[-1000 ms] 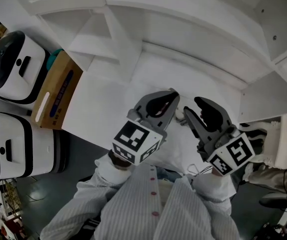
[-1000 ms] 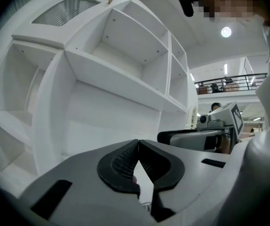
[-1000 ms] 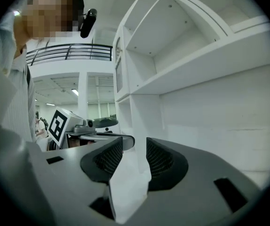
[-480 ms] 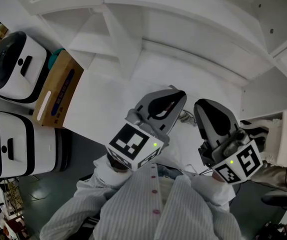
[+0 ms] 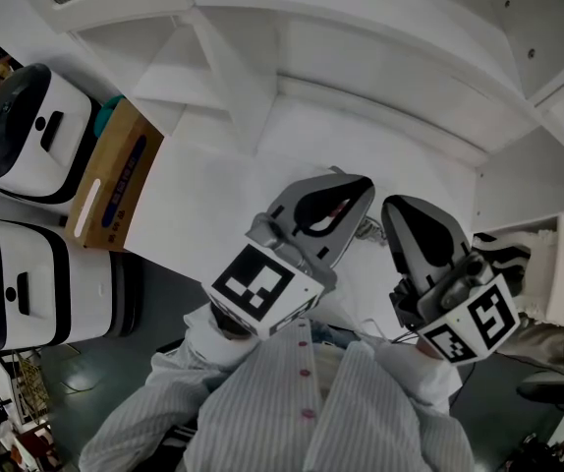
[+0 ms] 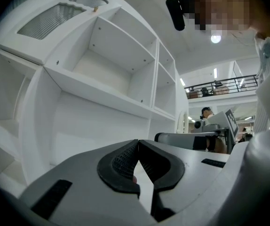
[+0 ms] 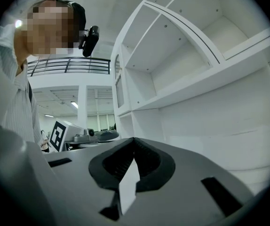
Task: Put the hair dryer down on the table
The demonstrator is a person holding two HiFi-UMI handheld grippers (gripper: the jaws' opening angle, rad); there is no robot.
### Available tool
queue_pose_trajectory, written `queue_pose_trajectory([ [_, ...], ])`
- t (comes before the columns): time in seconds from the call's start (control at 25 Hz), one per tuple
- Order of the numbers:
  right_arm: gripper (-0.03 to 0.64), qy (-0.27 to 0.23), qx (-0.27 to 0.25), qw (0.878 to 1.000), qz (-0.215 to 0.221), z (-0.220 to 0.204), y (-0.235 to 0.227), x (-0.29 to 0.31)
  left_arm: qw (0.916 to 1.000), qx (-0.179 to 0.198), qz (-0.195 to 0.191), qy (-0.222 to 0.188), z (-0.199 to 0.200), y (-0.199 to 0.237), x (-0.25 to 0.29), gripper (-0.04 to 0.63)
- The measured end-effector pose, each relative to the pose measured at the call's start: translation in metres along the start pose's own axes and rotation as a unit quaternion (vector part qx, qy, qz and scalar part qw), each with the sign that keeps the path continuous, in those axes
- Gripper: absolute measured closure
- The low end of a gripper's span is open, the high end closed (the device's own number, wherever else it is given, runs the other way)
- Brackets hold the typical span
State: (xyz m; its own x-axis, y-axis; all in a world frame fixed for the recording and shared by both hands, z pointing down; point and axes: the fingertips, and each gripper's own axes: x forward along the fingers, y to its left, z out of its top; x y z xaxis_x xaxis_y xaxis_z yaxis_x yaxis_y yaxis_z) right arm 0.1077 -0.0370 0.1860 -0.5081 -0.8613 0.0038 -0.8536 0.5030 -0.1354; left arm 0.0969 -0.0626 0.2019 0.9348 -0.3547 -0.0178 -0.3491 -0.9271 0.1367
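Note:
Both grippers hover side by side over the white table (image 5: pixel 213 195), pointing level at the white shelving. My left gripper (image 5: pixel 363 186) (image 6: pixel 138 142) is shut, its tips touching with nothing between them. My right gripper (image 5: pixel 393 210) (image 7: pixel 134 140) has just been closing and is now shut, with nothing between its jaws. A small pale object (image 5: pixel 366 230) lies on the table between and below the two grippers. It is mostly hidden, and I cannot tell whether it is the hair dryer. No hair dryer shows plainly in any view.
A white shelf unit (image 5: pixel 361 28) curves round the table's far side. A brown cardboard box (image 5: pixel 115 180) lies at the table's left end, beside two white-and-black machines (image 5: pixel 31 131) (image 5: pixel 27 283). A black-and-white striped thing (image 5: pixel 503 259) sits at the right.
The right gripper's jaws were apart a second ago and are now shut. Both grippers have risen a little toward the camera. The left one stayed shut.

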Motion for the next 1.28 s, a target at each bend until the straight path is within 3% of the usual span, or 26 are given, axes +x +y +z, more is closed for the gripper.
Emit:
queue_pose_trajectory([
  [1.28, 0.604, 0.022, 0.011, 1.000, -0.014, -0.014, 0.001, 0.003, 0.9999, -0.014, -0.006, 0.003, -0.003, 0.003, -0.008, 0.584],
])
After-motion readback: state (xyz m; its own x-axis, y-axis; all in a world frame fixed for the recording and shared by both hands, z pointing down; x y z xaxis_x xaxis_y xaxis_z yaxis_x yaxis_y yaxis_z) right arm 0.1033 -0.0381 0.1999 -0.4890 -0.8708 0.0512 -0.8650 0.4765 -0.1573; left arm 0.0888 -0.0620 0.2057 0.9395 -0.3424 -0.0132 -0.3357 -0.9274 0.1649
